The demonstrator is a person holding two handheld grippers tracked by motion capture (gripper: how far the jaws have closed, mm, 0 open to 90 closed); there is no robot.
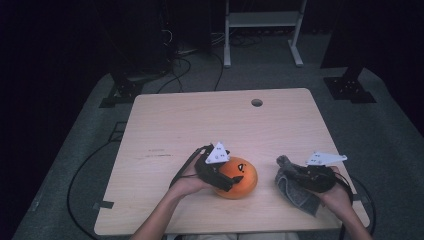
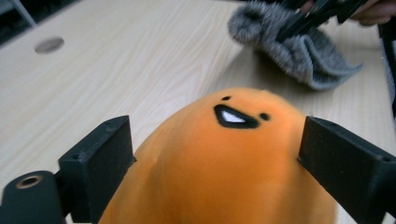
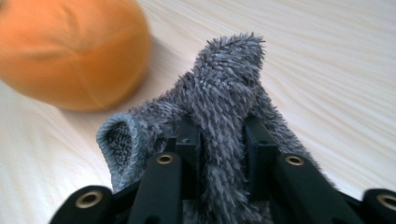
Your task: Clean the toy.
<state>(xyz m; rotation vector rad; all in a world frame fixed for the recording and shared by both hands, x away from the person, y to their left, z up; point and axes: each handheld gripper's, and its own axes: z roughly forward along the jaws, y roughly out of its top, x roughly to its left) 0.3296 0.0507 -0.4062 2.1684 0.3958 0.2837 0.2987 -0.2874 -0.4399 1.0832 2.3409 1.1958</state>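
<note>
Straddling the orange plush toy (image 2: 219, 163) on the bench (image 1: 200, 120), the left hand-held gripper (image 2: 215, 154) stood wide, jaws beside it, not pressing. The right hand-held gripper (image 3: 219, 140) pinched the grey fuzzy sock (image 3: 224, 102), bunched between its jaws; the toy remained ungrasped

A pale wooden table standing in a dim room

The table (image 1: 220, 120), with a round cable hole (image 1: 257, 102) near its far edge, is sitting on grey carpet (image 1: 390, 140). Black cables (image 1: 185, 67) are trailing across the floor behind it, a white metal frame (image 1: 262, 30) is standing beyond, and the surroundings are fading into darkness.
</note>
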